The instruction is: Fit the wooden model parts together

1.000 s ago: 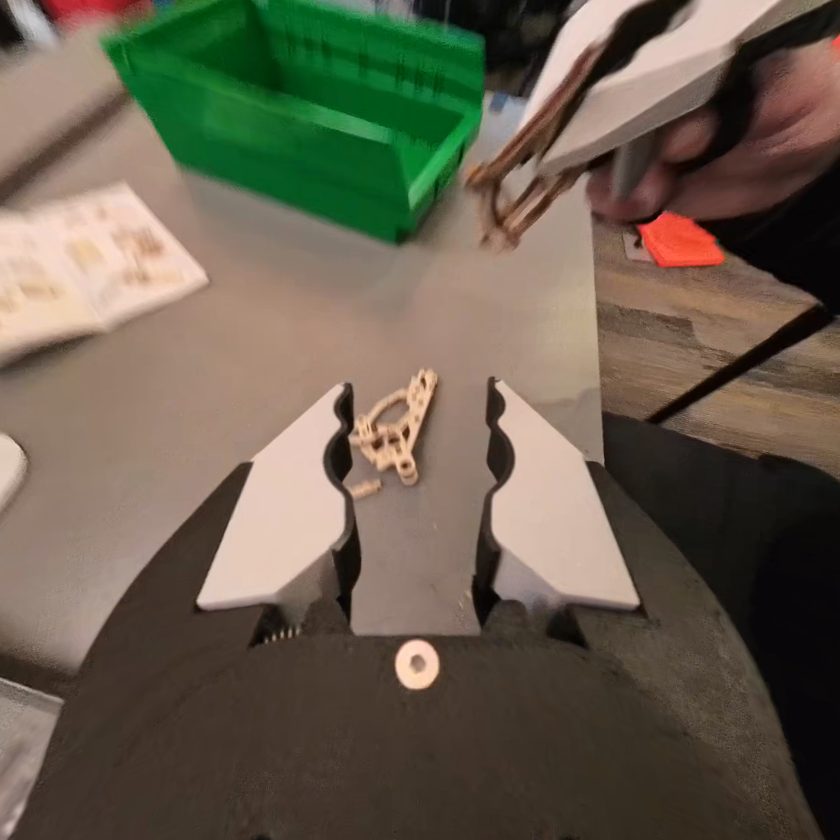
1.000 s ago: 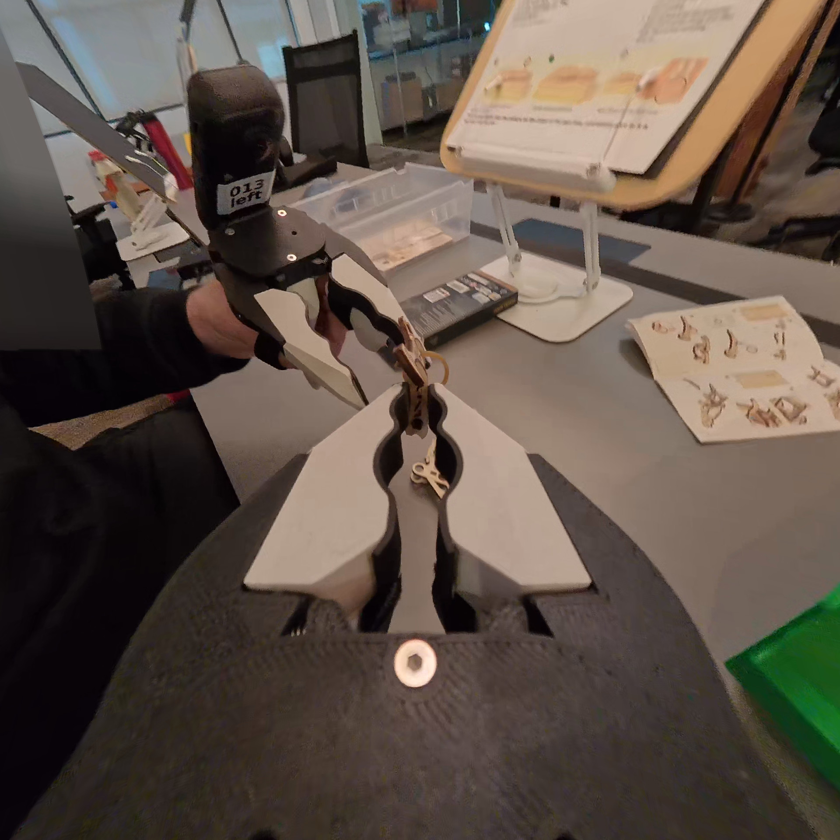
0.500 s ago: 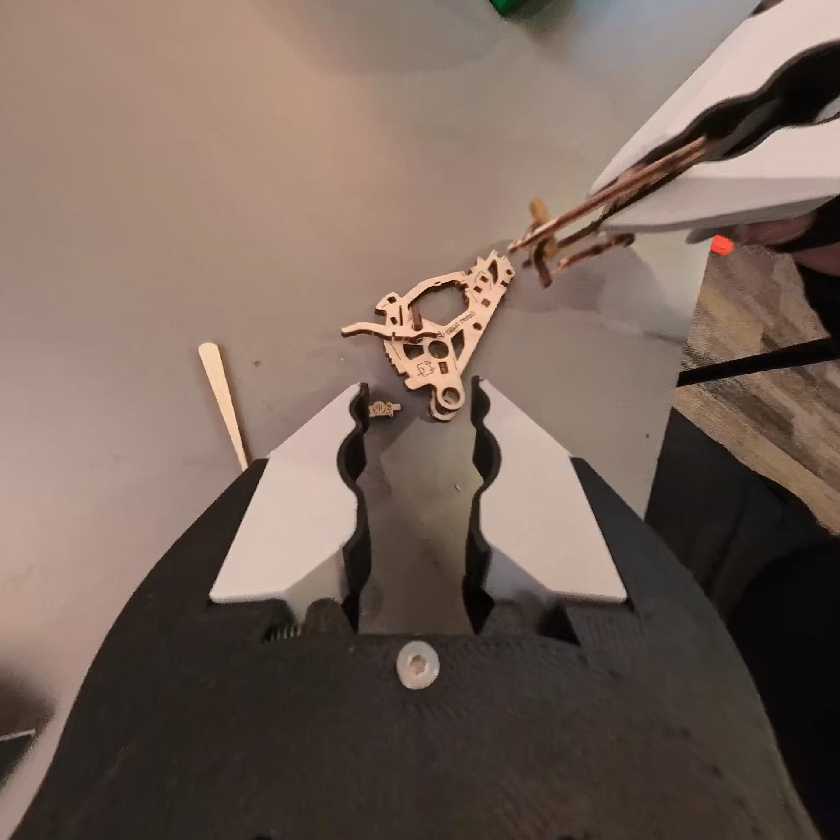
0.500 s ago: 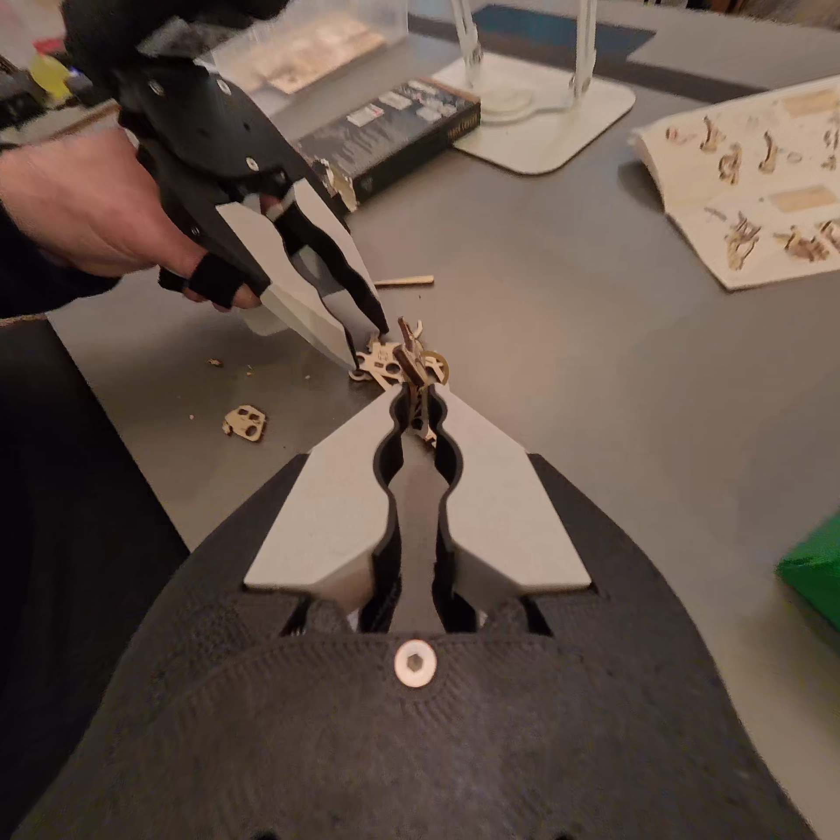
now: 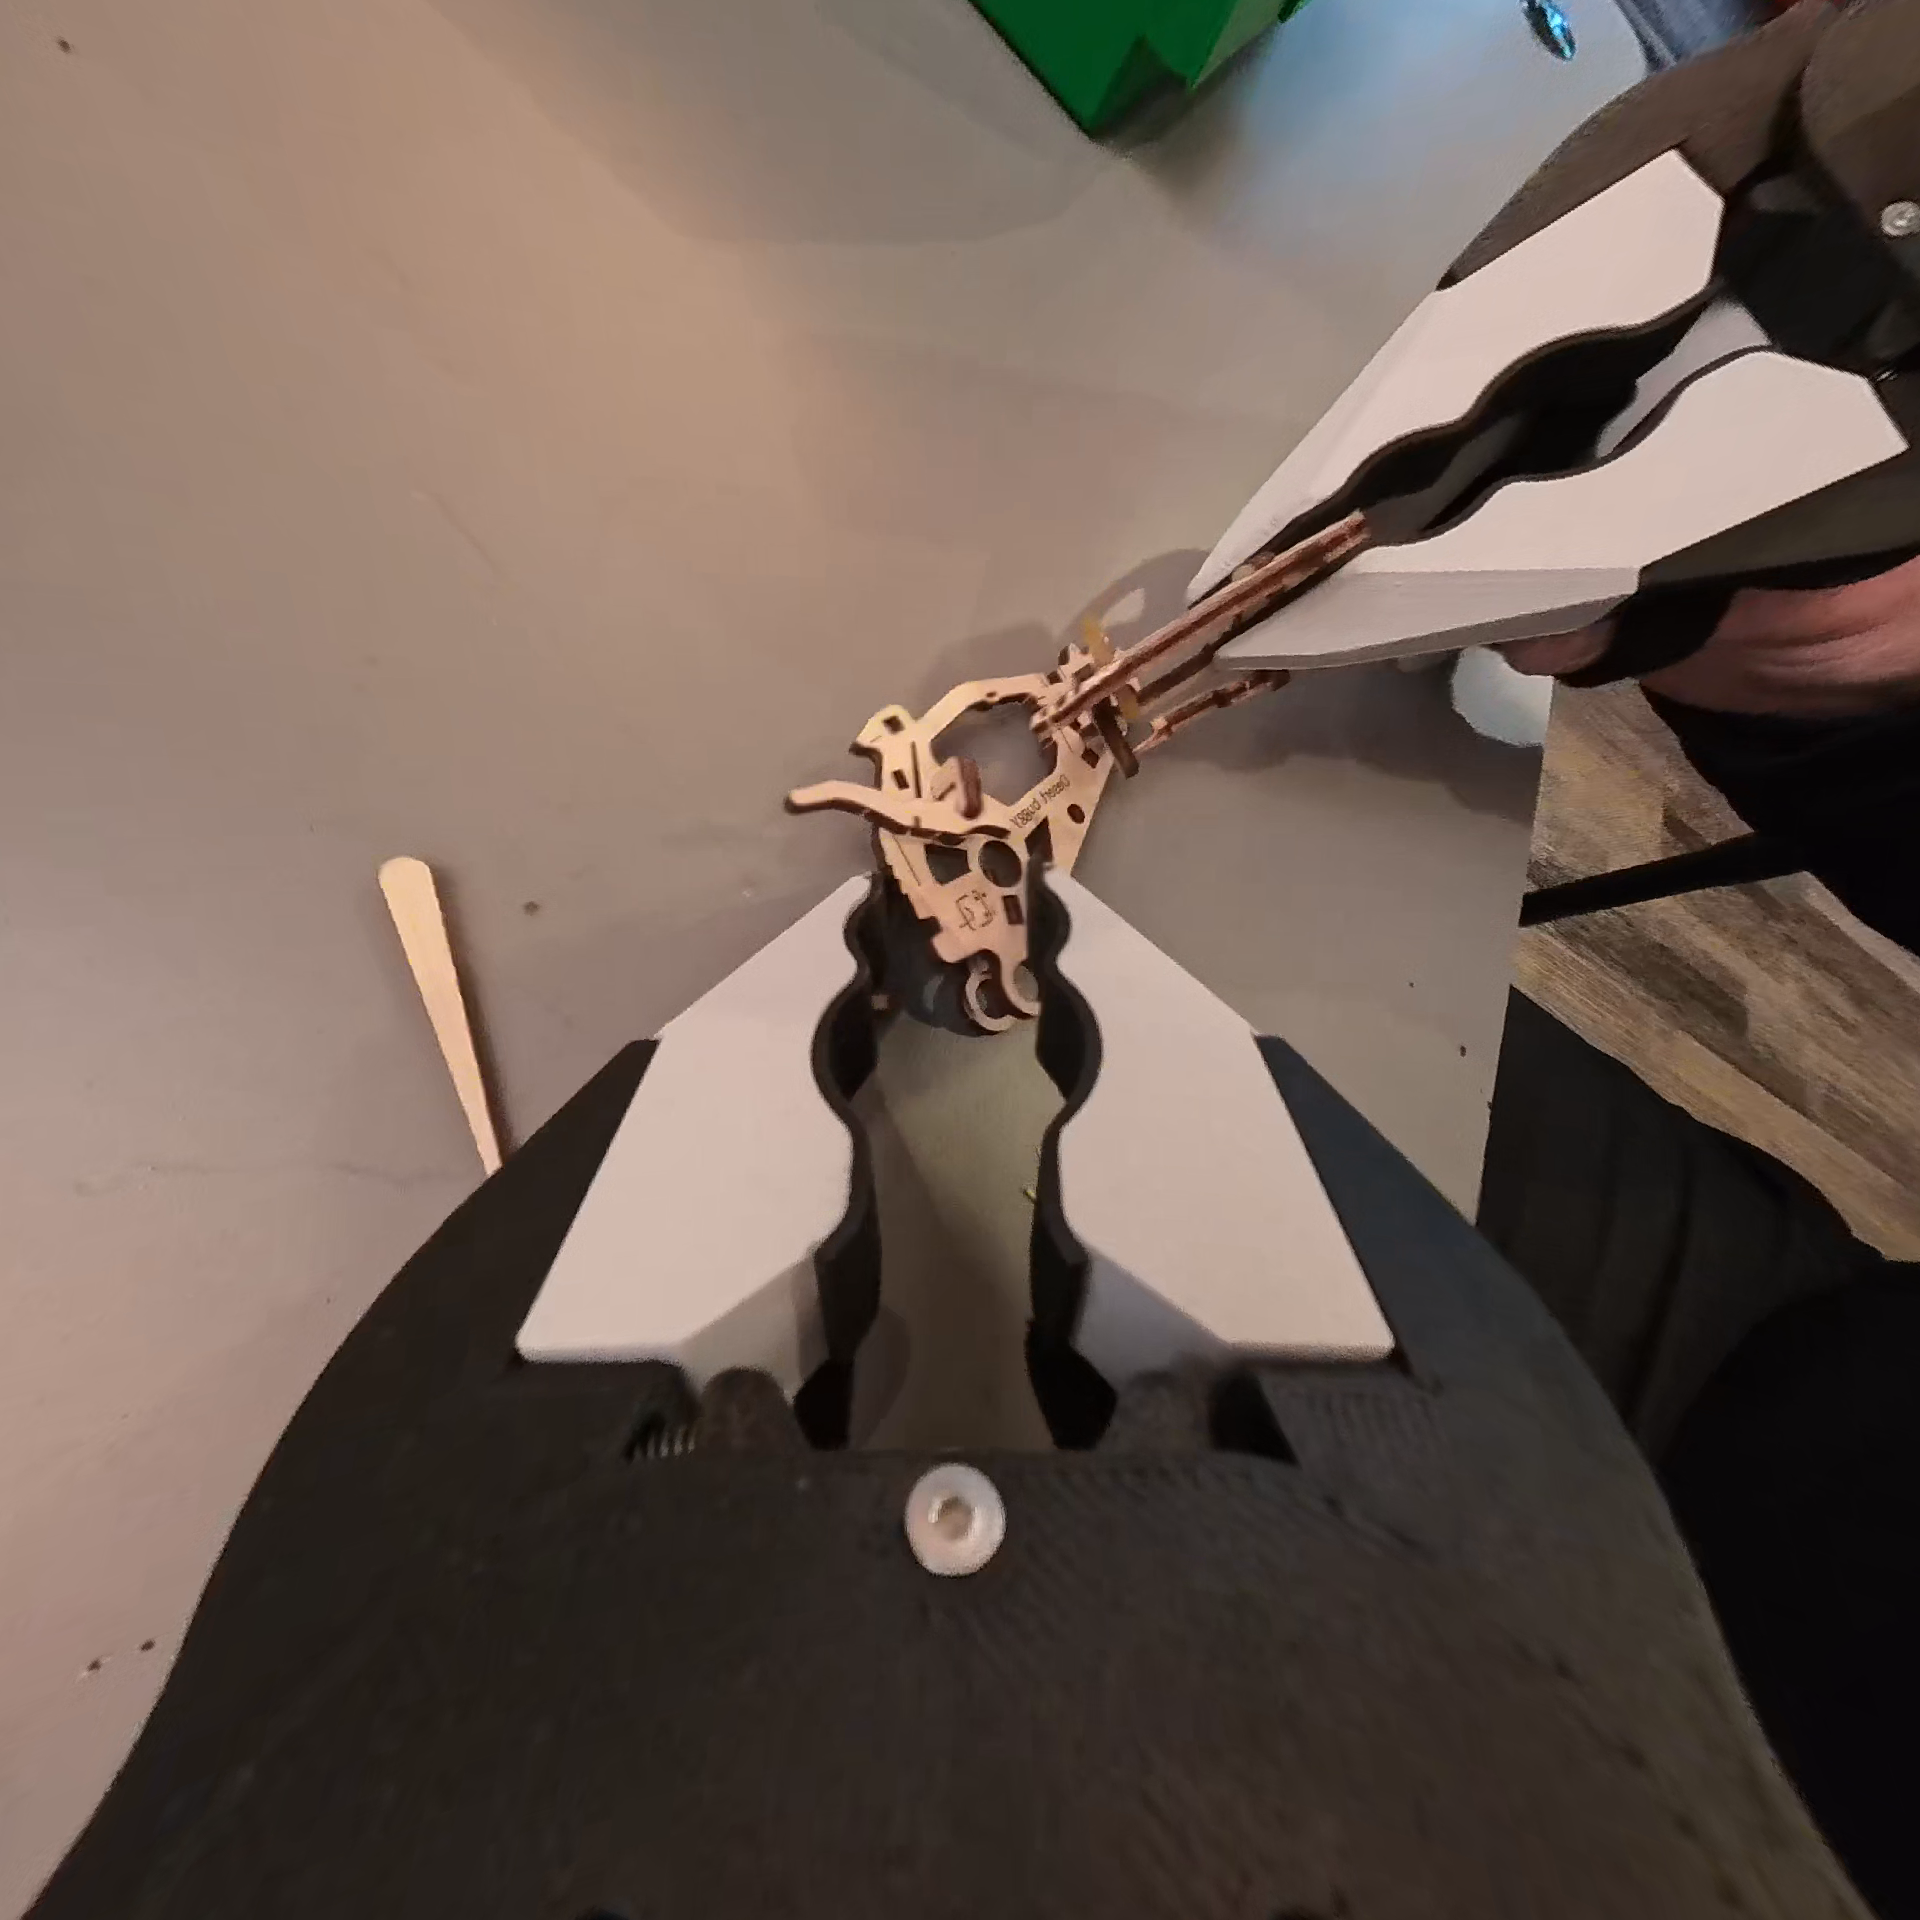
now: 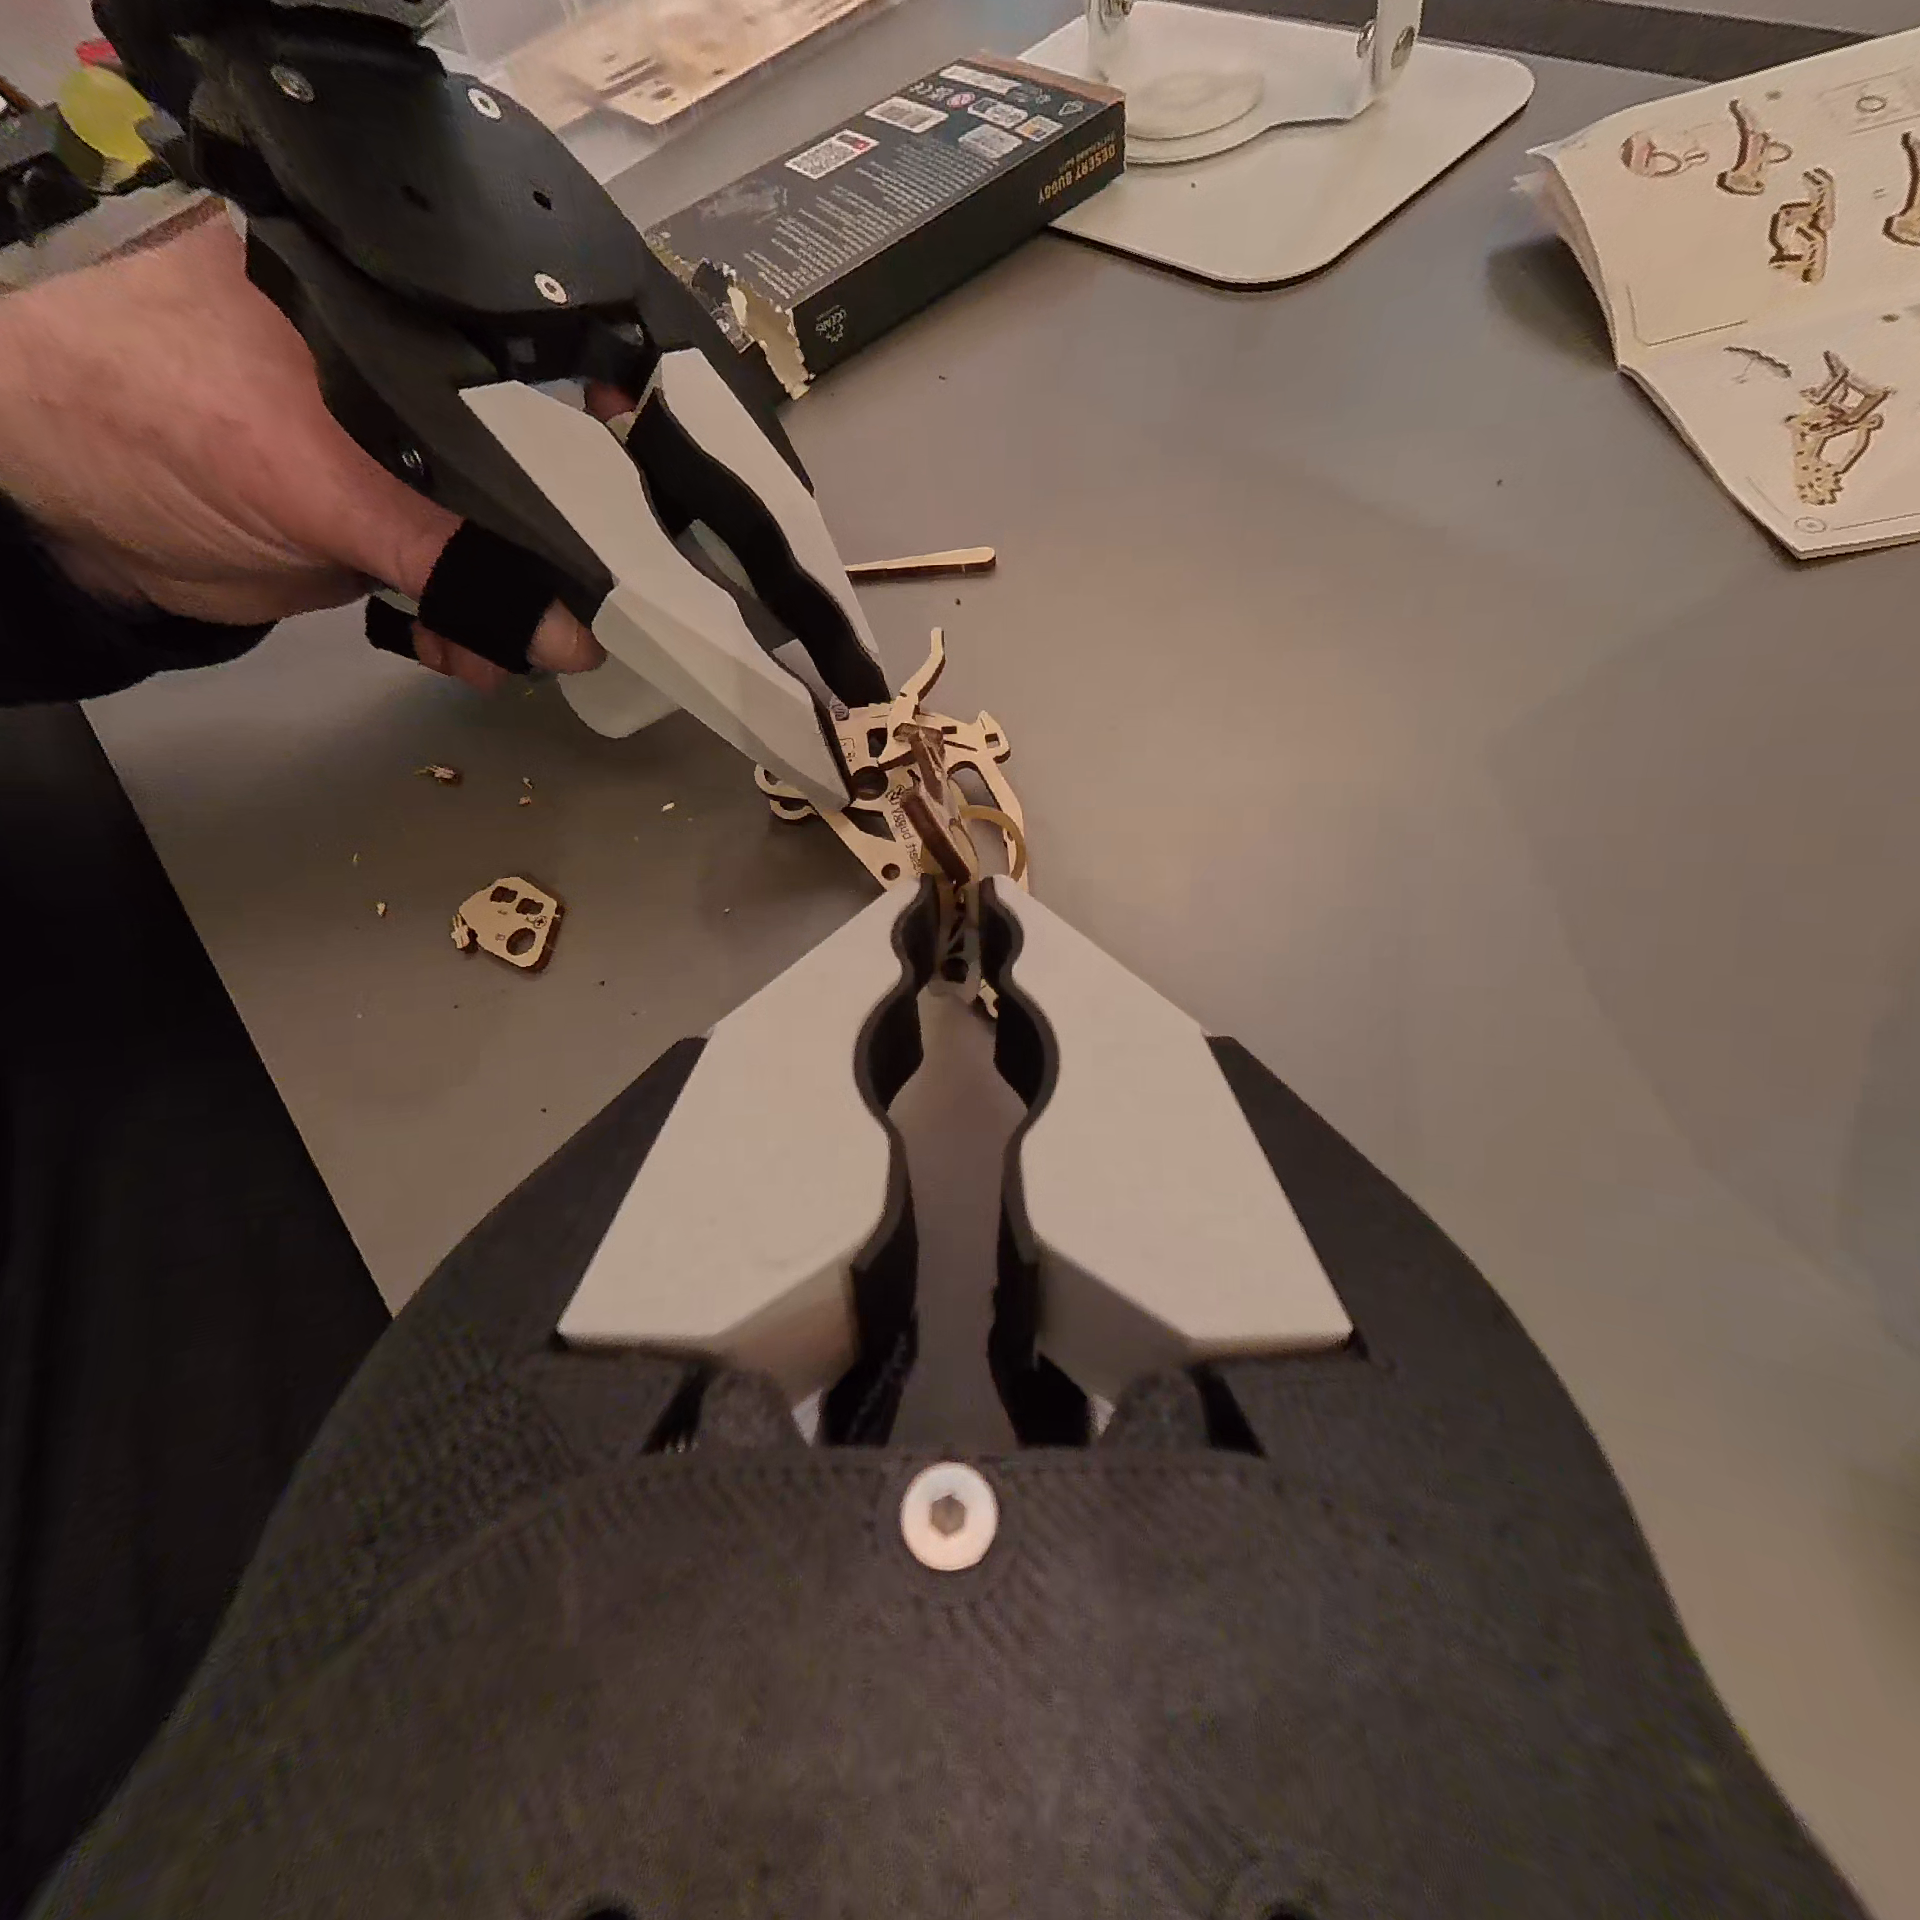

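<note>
On the grey bench [image 5: 416, 416], my left fingers [image 5: 956, 883] sit spread around the flat pale wooden frame piece [image 5: 971, 821], right fingers [image 6: 951, 894] pinching the small layered brown wooden subassembly [image 6: 930, 810] against it.

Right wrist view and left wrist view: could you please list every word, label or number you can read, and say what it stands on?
I don't copy wording; these bear it:
Black box: white printing on its side, small labels on top.
Flat wooden frame part: short engraved lettering and a small mark.
Instruction booklet: drawings; print too small to read.
Small loose wooden piece: tiny mark, unreadable.
</note>
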